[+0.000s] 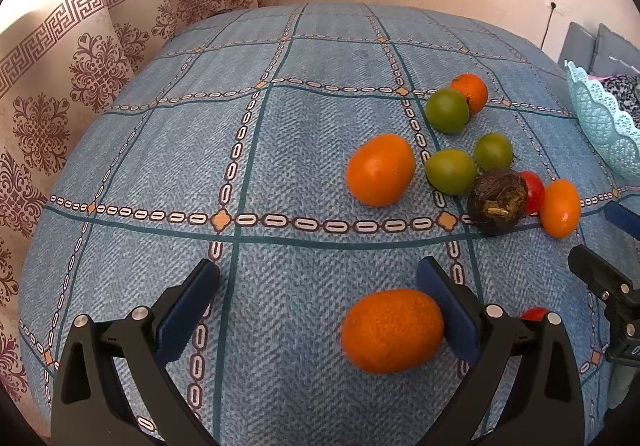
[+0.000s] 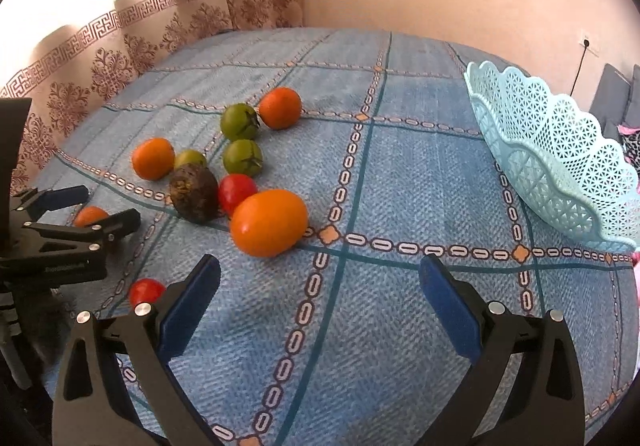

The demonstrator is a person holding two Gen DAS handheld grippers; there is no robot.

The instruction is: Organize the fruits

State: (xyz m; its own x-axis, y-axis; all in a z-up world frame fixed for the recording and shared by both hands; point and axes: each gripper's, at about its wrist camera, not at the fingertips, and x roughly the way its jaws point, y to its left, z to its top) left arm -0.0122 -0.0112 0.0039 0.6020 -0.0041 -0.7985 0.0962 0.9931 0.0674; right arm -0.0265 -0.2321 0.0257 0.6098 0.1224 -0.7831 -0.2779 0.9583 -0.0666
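Fruits lie on a blue patterned tablecloth [image 1: 280,149]. My left gripper [image 1: 318,276] is open; an orange [image 1: 393,330] lies between its fingers, close to the right finger [image 1: 452,310]. Beyond it lie another orange [image 1: 380,169], three green fruits [image 1: 450,170], a dark brown fruit [image 1: 497,199], a red tomato [image 1: 534,191] and more oranges [image 1: 560,207]. My right gripper [image 2: 320,278] is open and empty above bare cloth. A large orange [image 2: 269,221] lies just ahead of it to the left. The light blue lattice basket [image 2: 560,165] stands at the right.
A second red tomato [image 2: 145,292] lies by my right gripper's left finger. The left gripper's body [image 2: 60,238] shows at the left of the right wrist view. Patterned curtains [image 1: 60,85] hang behind the table's left edge. A grey cushion [image 1: 592,49] is at the far right.
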